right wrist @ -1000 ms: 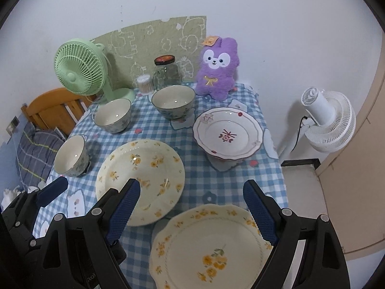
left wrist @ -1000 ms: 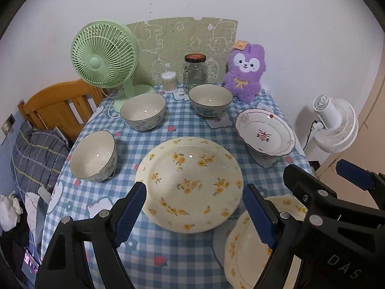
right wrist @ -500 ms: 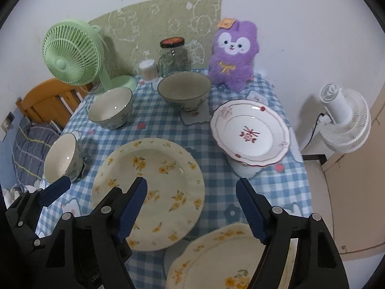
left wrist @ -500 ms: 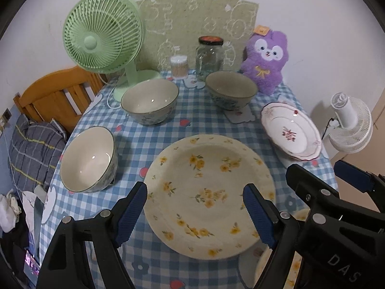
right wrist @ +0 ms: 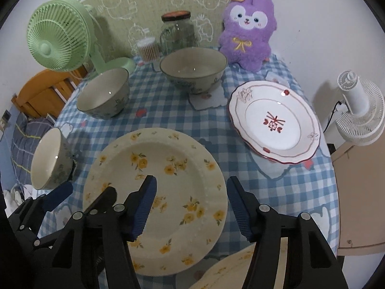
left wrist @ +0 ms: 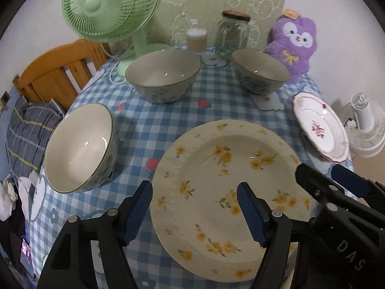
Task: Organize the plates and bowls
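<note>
Tongs (left wrist: 195, 213) (left) over floral plate (left wrist: 216, 168)

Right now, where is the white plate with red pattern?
In the right wrist view, the white plate sits at the table's right edge, right of the yellow-flower plate, before the purple plush.

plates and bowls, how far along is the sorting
Nothing looks stacked yet. Three bowls sit apart, and the red-patterned plate lies alone. Nothing is in hand: left gripper and right gripper are open over the yellow-flowered plate. A second yellow-flowered plate lies nearer. All grouping remains.
</note>
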The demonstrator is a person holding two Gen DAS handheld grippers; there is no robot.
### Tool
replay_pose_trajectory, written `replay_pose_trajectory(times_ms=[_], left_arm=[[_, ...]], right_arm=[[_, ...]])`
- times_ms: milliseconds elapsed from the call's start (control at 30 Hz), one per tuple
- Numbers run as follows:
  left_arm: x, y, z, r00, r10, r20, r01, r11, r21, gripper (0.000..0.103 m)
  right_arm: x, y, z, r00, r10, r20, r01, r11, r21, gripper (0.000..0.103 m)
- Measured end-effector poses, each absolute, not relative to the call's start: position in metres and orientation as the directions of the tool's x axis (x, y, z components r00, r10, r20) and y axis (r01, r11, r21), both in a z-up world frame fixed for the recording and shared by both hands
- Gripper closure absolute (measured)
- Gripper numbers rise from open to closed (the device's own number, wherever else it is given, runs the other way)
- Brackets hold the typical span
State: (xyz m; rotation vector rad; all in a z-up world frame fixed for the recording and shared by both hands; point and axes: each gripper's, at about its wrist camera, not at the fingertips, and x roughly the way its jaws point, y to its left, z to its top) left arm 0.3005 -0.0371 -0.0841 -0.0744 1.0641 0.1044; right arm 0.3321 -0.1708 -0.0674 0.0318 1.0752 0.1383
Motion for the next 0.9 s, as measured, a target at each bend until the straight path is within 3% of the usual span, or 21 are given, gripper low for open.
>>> replay_pose_trajectory(times_ms=[900], left_arm=[[0.322,-0.019,-0.138,0.365,0.039,-0.930,-0.198,0.979,-0.037,0.035]], right_arm=[[0.366,-0.165,-0.124,0.374,0.040,-0.927,-0.085,0.996,0.009,0.039]])
